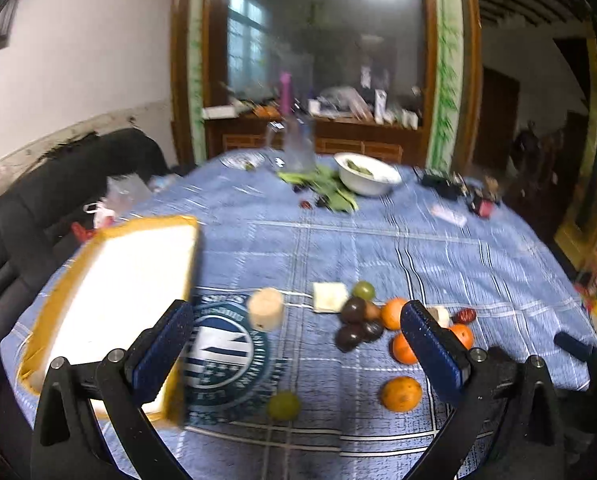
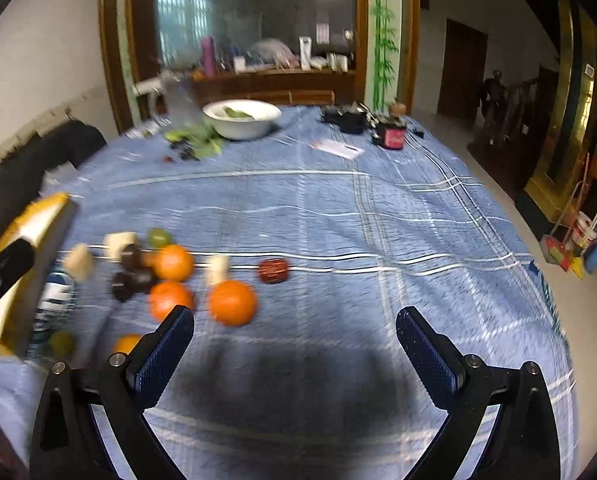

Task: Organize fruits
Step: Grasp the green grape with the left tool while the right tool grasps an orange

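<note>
Loose fruit lies on the blue checked tablecloth [image 1: 378,248]: several oranges [image 1: 401,393] [image 2: 232,302], dark plums [image 1: 353,310] [image 2: 130,256], green grapes [image 1: 283,405] [image 2: 159,237], a red date [image 1: 465,315] [image 2: 273,270] and pale cut pieces [image 1: 265,309] [image 2: 217,269]. A white tray with a yellow rim [image 1: 114,280] [image 2: 38,232] sits at the left. My left gripper [image 1: 296,354] hangs open above the fruit. My right gripper [image 2: 294,354] is open over bare cloth, to the right of the fruit. Both views are blurred by motion.
A white bowl [image 1: 368,178] [image 2: 242,118] with greens, green leaves [image 1: 330,190], a clear bottle [image 1: 298,144] and small dark items [image 2: 350,120] stand at the table's far side. A black sofa [image 1: 38,200] runs along the left edge. A wooden cabinet stands behind.
</note>
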Motion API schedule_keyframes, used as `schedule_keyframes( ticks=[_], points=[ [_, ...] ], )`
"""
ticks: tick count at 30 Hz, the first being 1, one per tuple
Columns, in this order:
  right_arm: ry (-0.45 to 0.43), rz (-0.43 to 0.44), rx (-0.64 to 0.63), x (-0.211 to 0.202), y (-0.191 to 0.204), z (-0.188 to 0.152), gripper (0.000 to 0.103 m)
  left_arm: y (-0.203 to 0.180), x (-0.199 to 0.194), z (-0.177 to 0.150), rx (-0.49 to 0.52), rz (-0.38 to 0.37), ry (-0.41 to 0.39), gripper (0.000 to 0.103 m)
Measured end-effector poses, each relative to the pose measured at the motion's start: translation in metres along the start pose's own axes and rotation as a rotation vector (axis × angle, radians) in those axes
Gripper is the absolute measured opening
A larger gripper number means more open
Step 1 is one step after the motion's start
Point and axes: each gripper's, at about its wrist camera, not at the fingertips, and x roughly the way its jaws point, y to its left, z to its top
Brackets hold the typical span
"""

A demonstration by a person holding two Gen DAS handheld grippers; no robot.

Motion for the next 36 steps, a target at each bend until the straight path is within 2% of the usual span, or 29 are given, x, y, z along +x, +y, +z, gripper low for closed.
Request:
schedule_keyframes(
  ticks=[9,14,18,23,36],
  points=[
    [-0.077,-0.025,-0.037,-0.031,0.032,-0.024,0.102,0.006,-0.011,-0.013,0.035,-0.068,0.039,0.103],
    [-0.062,-0.017,-0.020,-0.032,0.033,-0.028,0.102,0.001,-0.019,-0.020,0.059,-0.088,0.033,0.103],
    [-0.052,-0.012,-0.023,-0.031,0.036,-0.033,0.102,0.002,-0.018,-0.020,0.052,-0.075,0.041,0.103],
    [-0.048,-0.012,-0.035,-0.030,0.039,-0.036,0.102,0.004,-0.011,-0.024,0.044,-0.078,0.083,0.103],
    [-0.023,-0.005,-0.027,-0.026,0.039,-0.038,0.102,0.000,0.002,-0.032,0.047,-0.143,0.161,0.103]
  ],
)
